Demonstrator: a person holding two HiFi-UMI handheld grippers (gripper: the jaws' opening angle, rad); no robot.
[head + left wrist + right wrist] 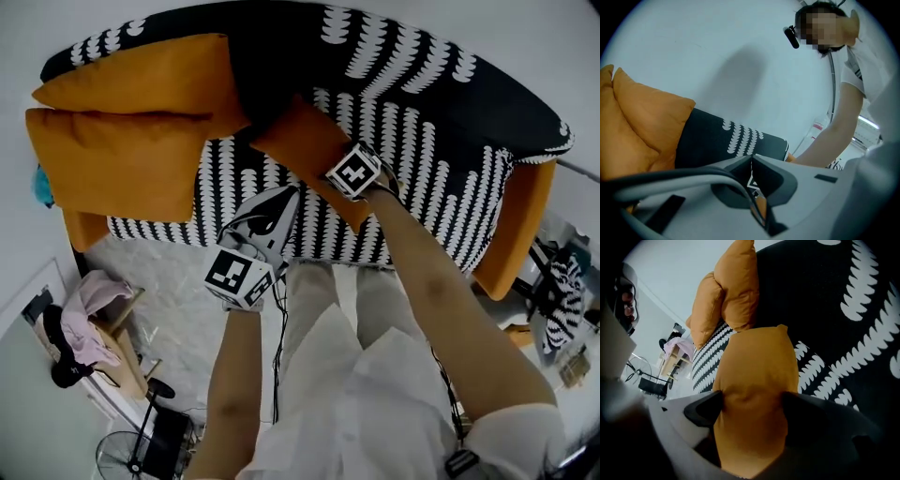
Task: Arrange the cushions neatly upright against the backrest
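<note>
An orange cushion (305, 150) leans on the black sofa (422, 112) with white scallop print, near the middle of the backrest. My right gripper (321, 157) has its jaws spread wide around this cushion's (754, 376) lower edge, which fills the gap without being squeezed. Two more orange cushions (141, 84) (112, 159) stand stacked at the sofa's left end. My left gripper (275, 236), in front of the seat, is shut on the corner of a black-and-white patterned cushion (267, 217). A sliver of that fabric (752, 183) shows in the closed jaws.
The sofa has orange armrests (520, 234). At the left, on the floor, stand a small table with pink cloth (98, 309) and a fan (122, 455). A rack with black-and-white fabric (562, 300) stands at the right. A person's legs are close to the seat front.
</note>
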